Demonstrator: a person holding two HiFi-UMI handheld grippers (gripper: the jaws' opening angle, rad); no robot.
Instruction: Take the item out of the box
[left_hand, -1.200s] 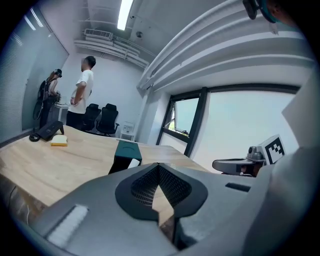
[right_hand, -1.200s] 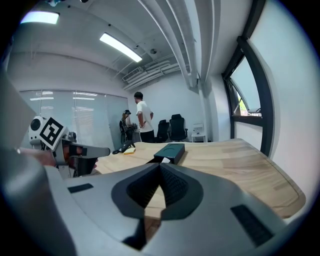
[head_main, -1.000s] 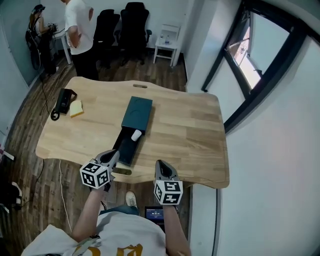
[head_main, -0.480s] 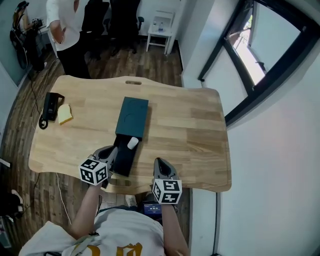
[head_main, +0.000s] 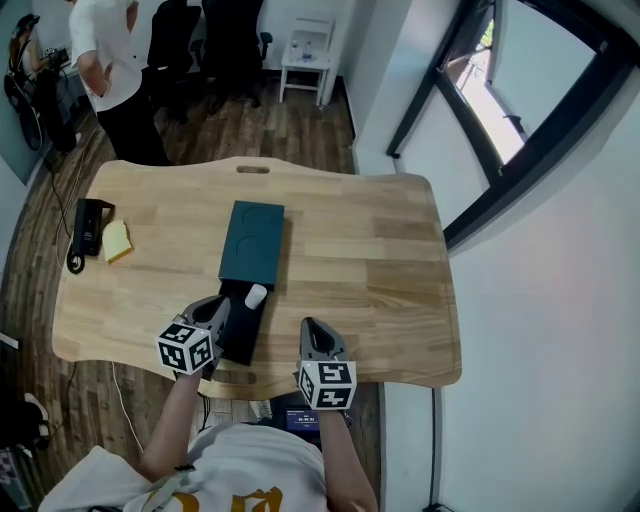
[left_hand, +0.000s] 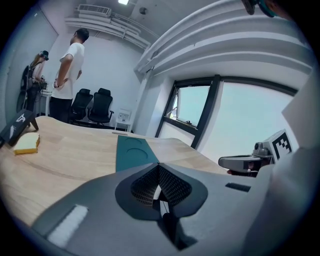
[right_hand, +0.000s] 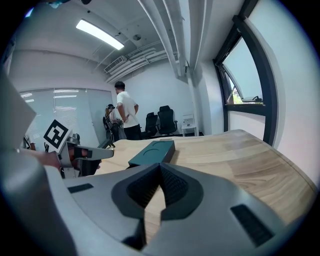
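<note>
A dark teal box (head_main: 251, 240) lies lengthwise in the middle of the wooden table (head_main: 370, 260). Its black inner tray (head_main: 236, 330) is slid out toward me, and a small white item (head_main: 255, 296) rests in the tray by the box mouth. My left gripper (head_main: 219, 305) is shut and empty, its tip beside the tray's left edge. My right gripper (head_main: 309, 327) hovers shut and empty over the near table edge, to the right of the tray. The teal box (left_hand: 131, 152) shows ahead of the left gripper (left_hand: 159, 167), and the same box (right_hand: 152, 152) ahead of the right gripper (right_hand: 160, 166).
A black device (head_main: 88, 226) and a yellow pad (head_main: 117, 240) lie at the table's left end. A person in a white shirt (head_main: 108, 60) stands beyond the far left corner, near office chairs (head_main: 225, 40) and a white side table (head_main: 305, 58). A window wall (head_main: 520, 110) runs along the right.
Both grippers stay shut near the front edge. The left one has edged closer to the tray. The head view has shifted, so the table and the person sit further left.
</note>
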